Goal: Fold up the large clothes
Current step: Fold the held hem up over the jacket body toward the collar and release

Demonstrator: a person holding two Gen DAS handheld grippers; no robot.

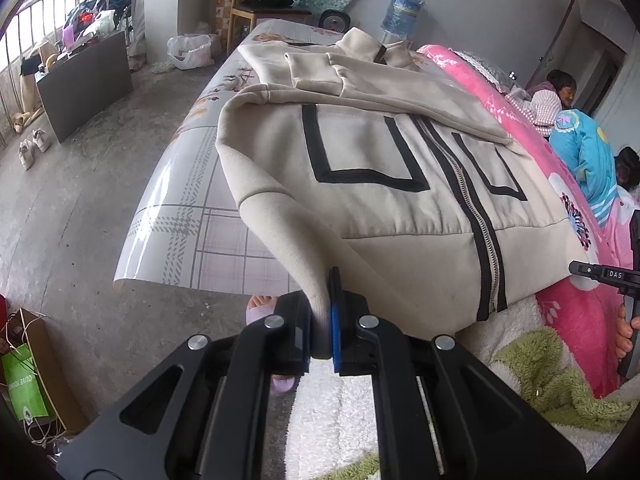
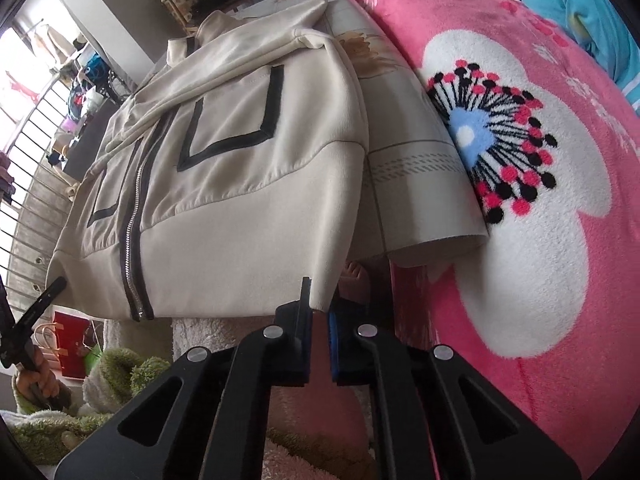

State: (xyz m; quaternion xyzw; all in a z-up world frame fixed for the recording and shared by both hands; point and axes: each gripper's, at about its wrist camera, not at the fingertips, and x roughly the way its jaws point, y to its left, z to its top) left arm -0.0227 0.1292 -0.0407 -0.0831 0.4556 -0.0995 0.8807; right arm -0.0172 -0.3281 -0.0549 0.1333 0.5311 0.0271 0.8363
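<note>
Left wrist view: left gripper [image 1: 325,320] clamped on the near left hem corner of the cream jacket [image 1: 372,168], cloth pinched between black finger and blue pad [image 1: 335,336]. Jacket laid front-up on a board w/ plaid-and-flower cover [image 1: 192,216], zip [image 1: 476,224] closed and running toward the lens, black-outlined pockets either side, sleeves folded across the chest, collar at the far end. Hem overhanging the board's near edge – held corner pulled down off it. Left of board: bare concrete floor [image 1: 80,208], wide open out to a grey cabinet [image 1: 86,80] and pair of shoes [image 1: 34,146]. Right of jacket: pink flowered blanket [image 1: 576,216] close alongside, little room there. At right edge, right gripper [image 1: 600,274] seen side-on, printed "DAS". Bottom left, green paper bag [image 1: 24,384] w/ upside-down white lettering, approx. "OLIVE YOUNG". A slippered foot [image 1: 262,308] showing under the board edge.

Right wrist view: right gripper [image 2: 320,320] at the near right hem corner – fingers drawn close, corner edge reaching down between the pads, grip itself not clearly seen. Jacket's right side edge running up the board, strip of bare cover between it and the blanket. Board's near right corner butting against the pink blanket [image 2: 560,280] w/ big white flower. Far left, left gripper's tool in a hand [image 2: 40,376], railing [image 2: 32,184] behind. No legible writing in this view.
</note>
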